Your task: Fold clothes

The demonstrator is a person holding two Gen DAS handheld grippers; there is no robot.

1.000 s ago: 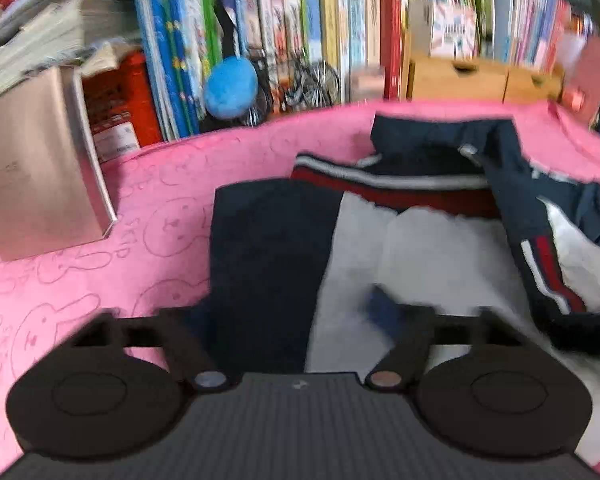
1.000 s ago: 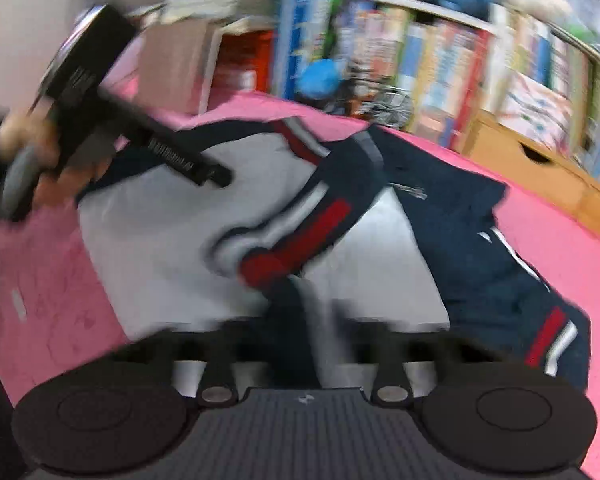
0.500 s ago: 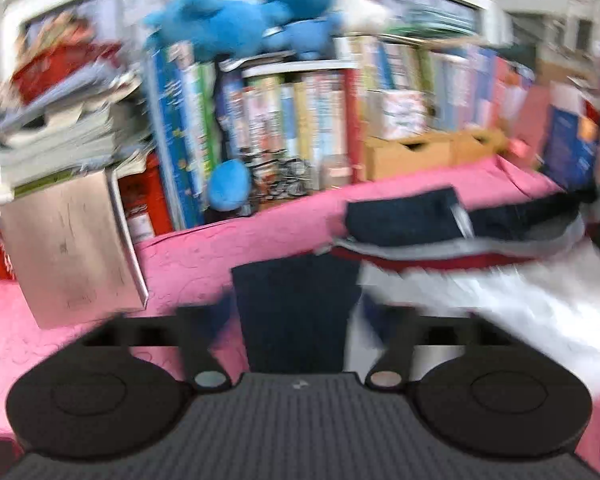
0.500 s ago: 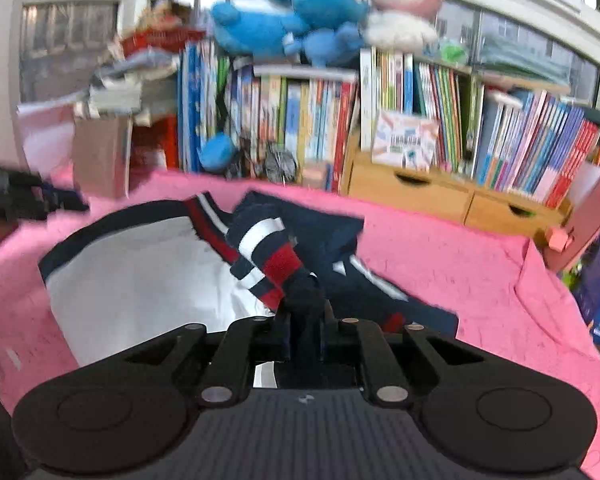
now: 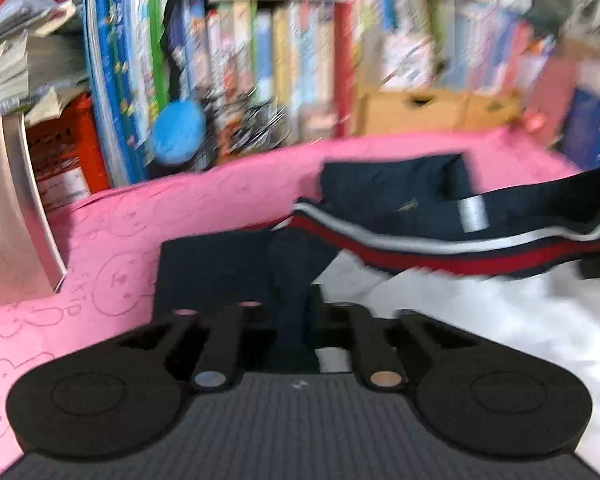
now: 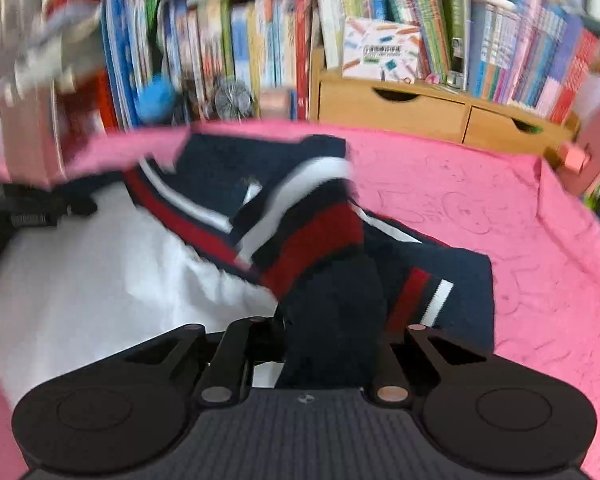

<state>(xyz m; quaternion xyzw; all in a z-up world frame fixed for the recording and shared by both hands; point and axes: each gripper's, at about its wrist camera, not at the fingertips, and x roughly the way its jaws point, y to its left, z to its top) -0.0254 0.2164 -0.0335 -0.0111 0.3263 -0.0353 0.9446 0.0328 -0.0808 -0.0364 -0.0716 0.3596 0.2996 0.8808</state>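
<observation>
- Since half a second back, the left gripper (image 5: pixel 296 312) has snapped its jaws together, and a navy fold of the jacket (image 5: pixel 400 272) is now pinched between them instead of sitting loose in a wide gap.
- The right gripper (image 6: pixel 332 332) has just been closing a touch too; it's clamped on a navy sleeve bunched up between its fingers.
- The jacket is spread on the pink cloth (image 5: pixel 172 208), white panel facing up, with its red and white striped band running across in front of both grippers.
- Everything's pretty blurry, but the bookshelf (image 6: pixel 380 40) sits behind the cloth.
- The other gripper's black tip pokes in at the left edge of the right wrist view.
</observation>
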